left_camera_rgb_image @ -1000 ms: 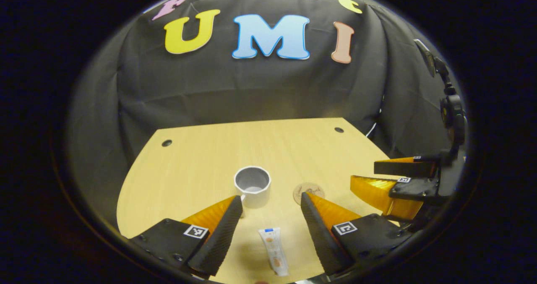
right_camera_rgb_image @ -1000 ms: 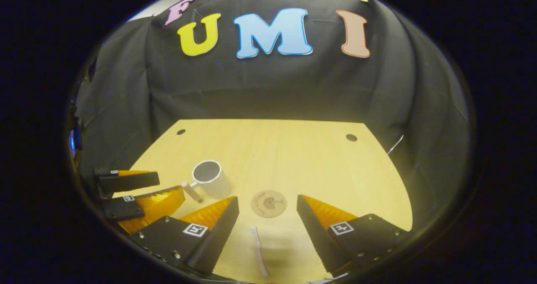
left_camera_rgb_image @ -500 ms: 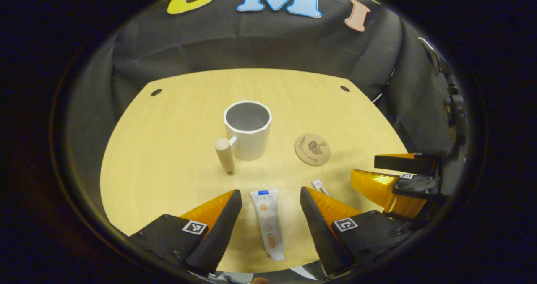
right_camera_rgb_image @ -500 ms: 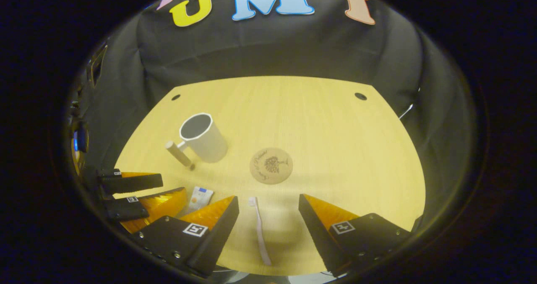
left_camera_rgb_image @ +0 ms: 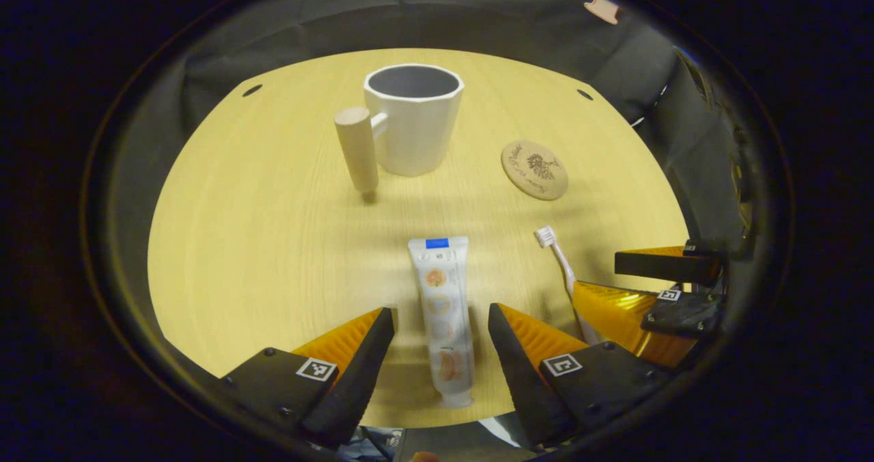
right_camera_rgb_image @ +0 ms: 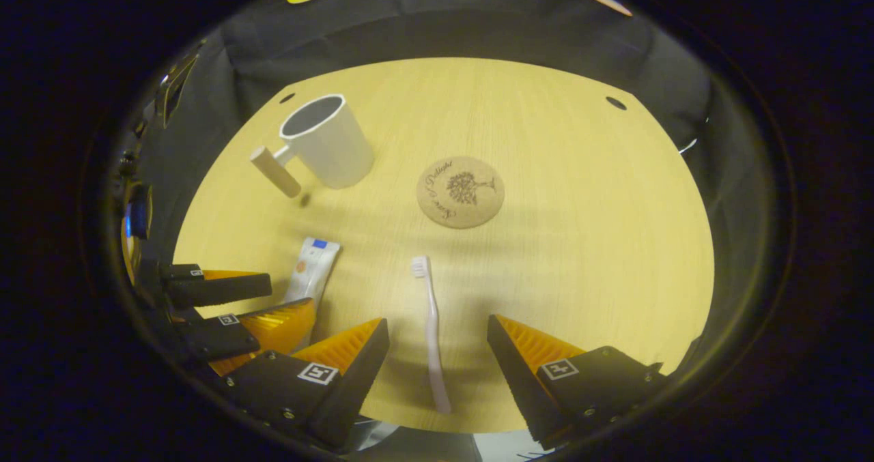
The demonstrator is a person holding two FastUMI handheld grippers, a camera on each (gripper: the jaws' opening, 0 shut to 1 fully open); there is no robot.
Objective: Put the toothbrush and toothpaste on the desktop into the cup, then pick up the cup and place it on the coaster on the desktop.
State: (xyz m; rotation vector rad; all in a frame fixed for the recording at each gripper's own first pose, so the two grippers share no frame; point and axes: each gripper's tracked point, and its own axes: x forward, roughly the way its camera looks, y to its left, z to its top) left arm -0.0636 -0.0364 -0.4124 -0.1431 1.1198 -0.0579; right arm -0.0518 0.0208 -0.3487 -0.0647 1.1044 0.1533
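**Both grippers spread wide over toothpaste and toothbrush**

The round cork coaster (right_camera_rgb_image: pixel 460 192), at the centre of the right gripper view, carries a dark printed tree with a curved line of script beside it; the script is too small to make out. The white toothpaste tube (left_camera_rgb_image: pixel 442 315) has a blue band at its flat end and a row of orange round pictures down its length; no lettering is legible.

In the left gripper view, the left gripper (left_camera_rgb_image: pixel 435 342) at the bottom centre has its fingers wide apart, one on each side of the tube, which lies flat on the pale wooden desktop (left_camera_rgb_image: pixel 259 243); whether they touch it cannot be told. The right gripper (right_camera_rgb_image: pixel 437 353), at the bottom of the right gripper view, is likewise spread wide, with the handle of the pale pink toothbrush (right_camera_rgb_image: pixel 431 329) lying between its fingers, white bristle head pointing up the frame toward the coaster. It grips nothing.

The white faceted cup (left_camera_rgb_image: pixel 413 121) with a cylindrical wooden handle (left_camera_rgb_image: pixel 356 149) stands upright at the upper centre of the left gripper view, with the coaster to its right.
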